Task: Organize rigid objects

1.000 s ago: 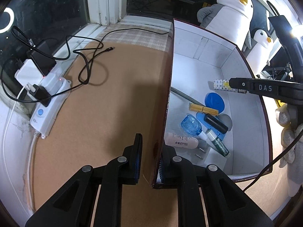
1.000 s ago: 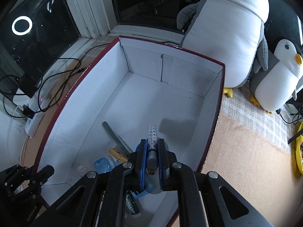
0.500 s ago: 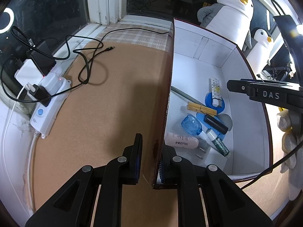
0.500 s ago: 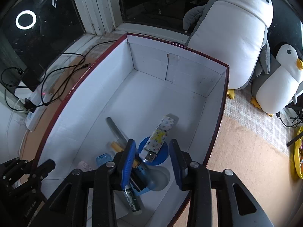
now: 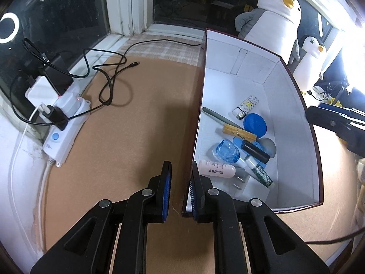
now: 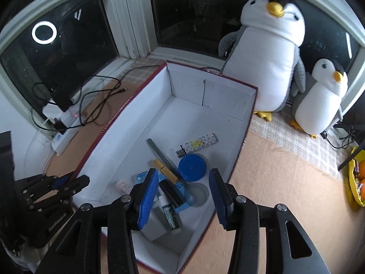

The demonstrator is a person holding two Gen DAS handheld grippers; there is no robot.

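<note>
The left hand-held gripper (image 5: 179, 187) was clamped on the near left wall of the white-lined box (image 5: 294, 96) — one blue pad outside the wall, the other inside — close to the box's near corner. The right hand-held gripper (image 6: 183, 196) hung above the near end of the box with nothing between its blue pads; its jaws had just been opening and stood well apart. The patterned lighter (image 6: 197, 146) lay free on the box floor, just beyond the round blue lid (image 6: 192, 167) and beside the grey stick (image 6: 159, 153). Nearer lay a wooden clothespin (image 5: 239, 133), a black cylinder (image 5: 255, 152), a clear blue piece (image 5: 227, 151), a small white bottle (image 5: 216, 170) and a green-labelled tube (image 5: 262, 174). Two plush penguins (image 6: 269, 52) stood beyond the box — a power strip (image 5: 66, 127) sat on the desk to its left.
</note>
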